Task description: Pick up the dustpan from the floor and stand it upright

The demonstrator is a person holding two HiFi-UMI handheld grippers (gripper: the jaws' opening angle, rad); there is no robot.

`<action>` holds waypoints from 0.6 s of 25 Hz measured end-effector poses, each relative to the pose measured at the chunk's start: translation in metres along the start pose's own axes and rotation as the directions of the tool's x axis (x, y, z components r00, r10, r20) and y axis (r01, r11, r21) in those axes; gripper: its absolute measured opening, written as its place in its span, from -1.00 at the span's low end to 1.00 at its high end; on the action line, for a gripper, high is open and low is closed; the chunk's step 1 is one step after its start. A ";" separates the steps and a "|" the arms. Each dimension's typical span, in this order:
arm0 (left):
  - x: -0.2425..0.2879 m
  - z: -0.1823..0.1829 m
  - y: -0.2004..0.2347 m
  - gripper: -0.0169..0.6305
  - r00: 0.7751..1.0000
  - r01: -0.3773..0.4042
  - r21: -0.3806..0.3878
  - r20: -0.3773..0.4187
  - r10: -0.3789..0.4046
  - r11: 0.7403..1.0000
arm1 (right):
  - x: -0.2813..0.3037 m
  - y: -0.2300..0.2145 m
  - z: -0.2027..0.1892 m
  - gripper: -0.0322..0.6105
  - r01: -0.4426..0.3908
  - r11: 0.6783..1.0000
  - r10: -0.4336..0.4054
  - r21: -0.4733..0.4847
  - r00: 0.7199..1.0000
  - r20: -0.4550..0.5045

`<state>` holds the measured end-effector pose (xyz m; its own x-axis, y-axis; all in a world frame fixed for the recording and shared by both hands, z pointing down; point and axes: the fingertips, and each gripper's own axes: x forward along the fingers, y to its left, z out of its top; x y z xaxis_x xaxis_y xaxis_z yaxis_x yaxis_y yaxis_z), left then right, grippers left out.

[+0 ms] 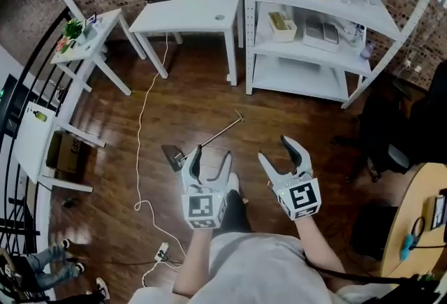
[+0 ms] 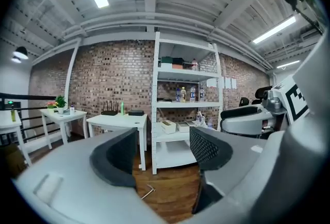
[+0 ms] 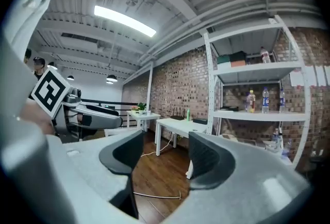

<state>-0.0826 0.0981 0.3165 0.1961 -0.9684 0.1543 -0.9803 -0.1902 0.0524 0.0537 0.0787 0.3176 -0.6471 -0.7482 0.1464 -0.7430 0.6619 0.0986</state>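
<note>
The dustpan (image 1: pixel 174 154) lies flat on the wooden floor, its dark pan at the left and its long thin handle (image 1: pixel 222 131) running up to the right. My left gripper (image 1: pixel 213 154) hovers just right of the pan, over the handle's lower end, open and empty. My right gripper (image 1: pixel 274 149) is further right, apart from the dustpan, its jaws apart with nothing between them. The handle's tip (image 2: pixel 148 192) shows low between the jaws in the left gripper view. In the right gripper view the handle (image 3: pixel 157 196) lies across the floor below the jaws.
A white cable (image 1: pixel 142 128) runs down the floor to a power strip (image 1: pixel 162 251) at the left. White table (image 1: pixel 188 16) and shelf unit (image 1: pixel 321 37) stand at the back, a black office chair (image 1: pixel 391 135) and a round wooden table (image 1: pixel 419 219) at the right.
</note>
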 end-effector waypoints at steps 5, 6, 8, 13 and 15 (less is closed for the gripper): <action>0.110 -0.019 0.049 0.08 0.992 0.089 0.013 -0.090 -0.087 0.996 | 0.103 -0.041 -0.024 -0.08 0.032 0.997 -0.024 0.075 0.995 -0.101; 0.129 -0.025 0.057 0.08 0.987 0.114 0.010 -0.114 -0.112 0.993 | 0.121 -0.047 -0.027 -0.09 0.036 0.996 -0.027 0.077 0.993 -0.114; 0.165 -0.035 0.070 0.08 0.976 0.160 0.015 -0.154 -0.155 0.987 | 0.156 -0.055 -0.030 -0.08 0.035 0.998 -0.028 0.044 0.990 -0.137; 0.241 -0.082 0.082 0.07 0.929 0.250 0.011 -0.285 -0.237 0.968 | 0.210 -0.087 -0.071 -0.08 0.083 0.994 -0.063 0.073 0.969 -0.237; 0.267 -0.109 0.076 0.07 0.902 0.287 -0.001 -0.337 -0.270 0.958 | 0.225 -0.099 -0.098 -0.09 0.093 0.989 -0.060 0.112 0.961 -0.268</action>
<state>-0.1028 -0.1573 0.4690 0.4490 -0.7677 0.4572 -0.8830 -0.4596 0.0953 -0.0017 -0.1510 0.4372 -0.5318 -0.7469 0.3991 -0.8143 0.5804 0.0012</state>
